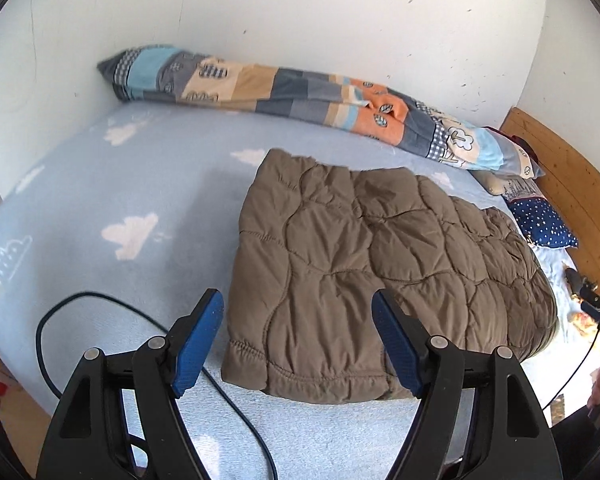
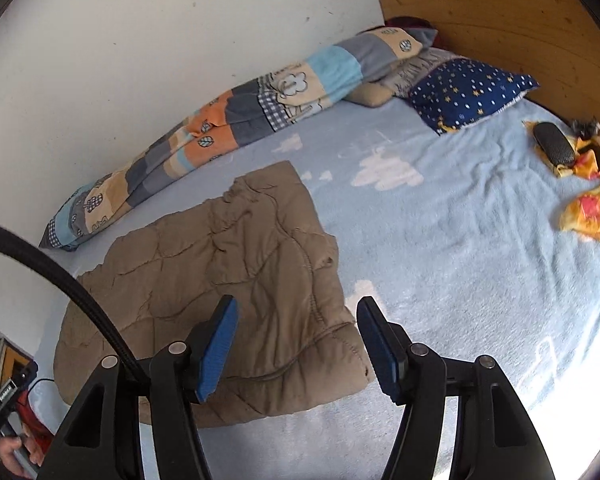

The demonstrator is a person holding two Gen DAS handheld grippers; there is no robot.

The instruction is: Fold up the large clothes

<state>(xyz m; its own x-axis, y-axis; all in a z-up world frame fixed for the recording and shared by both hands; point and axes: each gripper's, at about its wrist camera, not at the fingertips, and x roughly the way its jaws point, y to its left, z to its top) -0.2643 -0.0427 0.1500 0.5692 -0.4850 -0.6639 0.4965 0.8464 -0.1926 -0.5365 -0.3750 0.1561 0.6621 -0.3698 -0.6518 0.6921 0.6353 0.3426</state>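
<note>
jacket [image 1: 364,272] folded on bed [image 1: 120,184] | puffy, soft, light, slippery; take near hem | left tongs [image 1: 300,340], right tongs [image 2: 296,344] wide open, empty

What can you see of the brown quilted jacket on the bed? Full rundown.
The brown quilted jacket is puffy, with matte fabric that looks synthetic and curved stitch lines. It lies folded into a rough rectangle, flat on the light blue cloud-print blanket, a gathered hem or cuff at its near edge. Both grippers, left and right, are open above its near edge. Neither visibly grips it. Nothing else touches it.
</note>
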